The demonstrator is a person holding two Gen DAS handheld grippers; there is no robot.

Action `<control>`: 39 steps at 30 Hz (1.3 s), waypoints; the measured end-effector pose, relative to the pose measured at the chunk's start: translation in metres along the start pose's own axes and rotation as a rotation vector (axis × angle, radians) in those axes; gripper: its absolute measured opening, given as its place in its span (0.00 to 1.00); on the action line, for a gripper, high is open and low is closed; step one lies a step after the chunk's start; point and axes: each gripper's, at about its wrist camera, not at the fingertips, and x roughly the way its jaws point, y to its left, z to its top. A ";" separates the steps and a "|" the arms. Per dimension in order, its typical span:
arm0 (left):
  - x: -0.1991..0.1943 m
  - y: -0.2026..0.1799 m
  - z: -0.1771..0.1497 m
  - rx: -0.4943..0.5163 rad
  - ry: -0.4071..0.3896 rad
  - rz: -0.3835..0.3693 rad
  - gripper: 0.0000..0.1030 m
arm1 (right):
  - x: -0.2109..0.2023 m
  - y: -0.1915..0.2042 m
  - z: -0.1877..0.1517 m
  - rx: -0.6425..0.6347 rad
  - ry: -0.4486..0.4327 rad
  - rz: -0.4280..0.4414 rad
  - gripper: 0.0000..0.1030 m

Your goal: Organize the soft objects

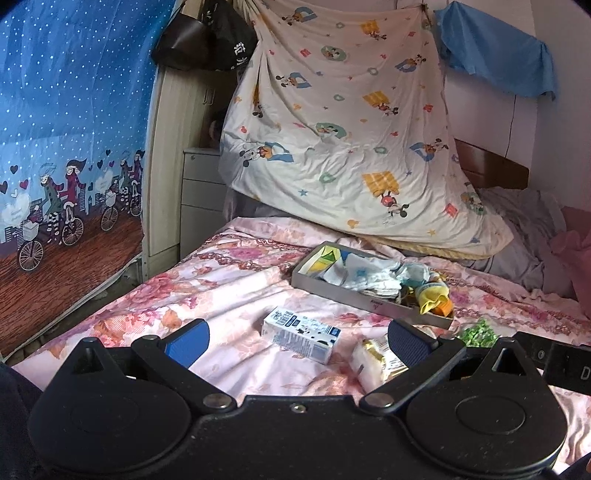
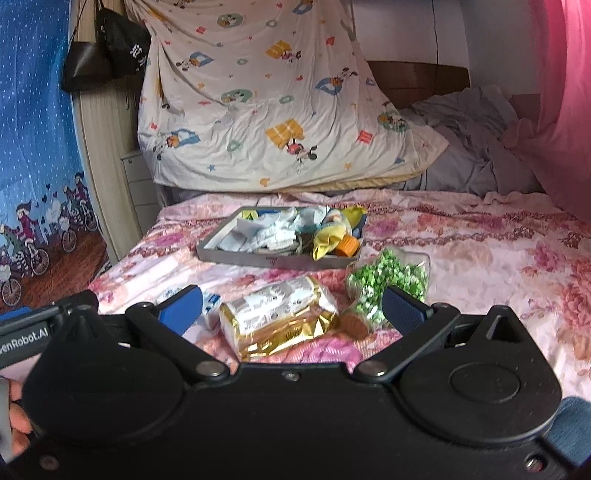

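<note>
Two hand-held grippers hover low over a bed (image 1: 229, 273) spread with a pink floral sheet, both with their blue-padded fingers spread wide and nothing between them. The left hand-held gripper (image 1: 297, 338) sits above a small white and blue carton (image 1: 301, 334) lying flat on the sheet; the right hand-held gripper (image 2: 291, 306) frames a gold and white foil packet (image 2: 280, 317) that lies just in front of it. To the right of that packet, a clear corked jar (image 2: 384, 280) filled with green and white pieces lies on its side, its cork end toward the camera, close by the right finger.

Farther up the bed rests a shallow grey tray (image 2: 236, 254), already holding a heap of soft things: crumpled white cloths (image 2: 273, 230), a yellow cloth (image 2: 328, 236) and an orange item (image 2: 347, 245) at its right end. The jar lies just beside the tray's near right corner; the carton and the packet lie apart from it, nearer the grippers.

Behind the tray a cream cartoon-print quilt (image 1: 332, 129) hangs down to the mattress, with grey bedding (image 2: 476, 147) bunched to its right. A blue curtain (image 1: 66, 129) printed with cyclists covers the left side, dark bags (image 1: 199, 33) hang near a pale cabinet, and part of a person's hand (image 2: 16, 421) shows at the lower left edge of the right view.
</note>
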 end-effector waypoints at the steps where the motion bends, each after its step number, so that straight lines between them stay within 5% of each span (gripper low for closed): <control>1: 0.001 0.001 -0.001 0.002 0.000 0.004 0.99 | 0.002 0.002 -0.004 -0.003 0.003 -0.002 0.99; 13: 0.010 0.001 -0.019 0.019 0.007 0.007 0.99 | 0.015 0.007 -0.033 -0.021 -0.061 0.050 0.99; 39: 0.027 0.001 -0.028 -0.006 0.023 0.036 0.99 | 0.059 -0.003 -0.049 0.031 -0.016 -0.078 0.99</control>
